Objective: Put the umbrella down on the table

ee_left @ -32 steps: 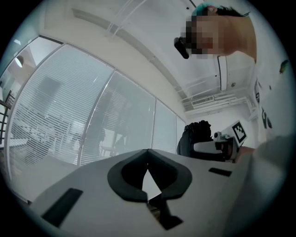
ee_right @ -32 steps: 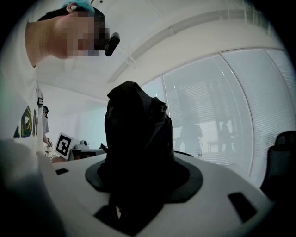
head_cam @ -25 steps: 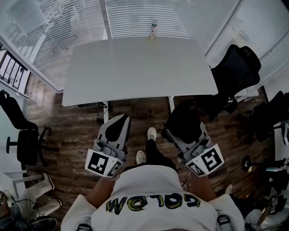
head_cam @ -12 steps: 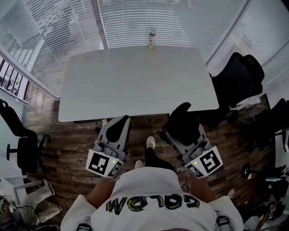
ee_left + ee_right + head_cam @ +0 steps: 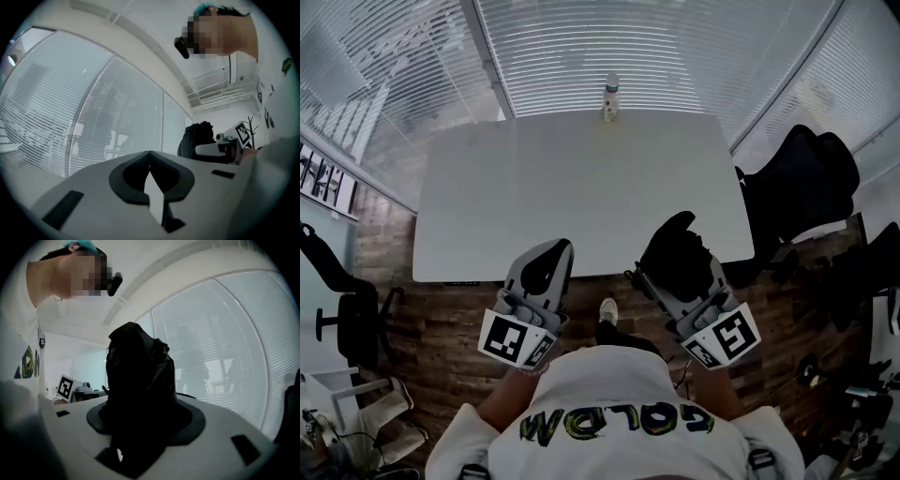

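A folded black umbrella point(image 5: 673, 246) sits between the jaws of my right gripper point(image 5: 682, 258), which is shut on it and held level over the near edge of the white table point(image 5: 581, 178). In the right gripper view the umbrella point(image 5: 138, 376) rises as a dark bundle and hides the jaw tips. My left gripper point(image 5: 553, 251) is beside it at the same edge, with its jaws meeting at the tip and nothing between them. The left gripper view shows those closed jaws point(image 5: 149, 155) against the window blinds.
A small bottle point(image 5: 609, 97) stands at the table's far edge, by the blind-covered windows. A black office chair point(image 5: 802, 183) stands right of the table and another chair point(image 5: 342, 300) at the left. Dark wooden floor point(image 5: 441, 328) lies under my feet.
I have walked up to the table. Both grippers came forward together from over the floor to over the table's near edge. The umbrella stays in the right gripper.
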`<state>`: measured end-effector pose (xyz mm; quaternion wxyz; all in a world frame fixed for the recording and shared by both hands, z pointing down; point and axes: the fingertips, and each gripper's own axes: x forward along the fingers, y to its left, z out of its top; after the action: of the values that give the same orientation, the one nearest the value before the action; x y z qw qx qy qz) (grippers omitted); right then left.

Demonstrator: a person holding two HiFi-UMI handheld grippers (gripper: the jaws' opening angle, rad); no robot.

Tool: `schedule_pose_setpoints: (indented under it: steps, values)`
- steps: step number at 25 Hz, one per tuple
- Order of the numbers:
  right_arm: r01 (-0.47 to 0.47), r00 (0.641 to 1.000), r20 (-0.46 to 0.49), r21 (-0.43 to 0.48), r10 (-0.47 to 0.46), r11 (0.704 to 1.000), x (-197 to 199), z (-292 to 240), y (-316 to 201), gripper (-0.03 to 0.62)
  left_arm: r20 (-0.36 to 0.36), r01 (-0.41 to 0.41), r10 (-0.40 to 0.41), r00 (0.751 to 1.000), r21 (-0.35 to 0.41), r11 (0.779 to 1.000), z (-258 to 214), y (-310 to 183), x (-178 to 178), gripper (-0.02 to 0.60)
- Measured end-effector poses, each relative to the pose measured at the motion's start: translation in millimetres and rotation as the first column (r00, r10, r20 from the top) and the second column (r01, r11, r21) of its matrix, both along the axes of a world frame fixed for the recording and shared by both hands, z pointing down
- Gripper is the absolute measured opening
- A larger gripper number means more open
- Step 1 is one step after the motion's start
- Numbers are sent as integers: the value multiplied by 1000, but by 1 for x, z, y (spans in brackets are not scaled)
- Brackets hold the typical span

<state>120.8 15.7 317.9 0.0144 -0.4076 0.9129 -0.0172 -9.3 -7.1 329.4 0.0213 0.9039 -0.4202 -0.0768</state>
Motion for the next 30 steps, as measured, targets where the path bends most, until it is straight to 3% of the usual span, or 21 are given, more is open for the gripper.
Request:
schedule_pose_setpoints:
  steps: [7,16,30]
  values:
    - [23,1000,7,-5,-23,1000,28,4,-62,250,9,33,-33,999,8,999,0,-61,28,12]
    - [49,999,6,-13,-49,999,47,4,-109,250,-8,47,-47,999,-15,999,0,-102,47,11]
    - [45,999,-6,-15,-45,999,24,8,-159,249,-17,45,-45,999,-32,999,10,-153,23,11]
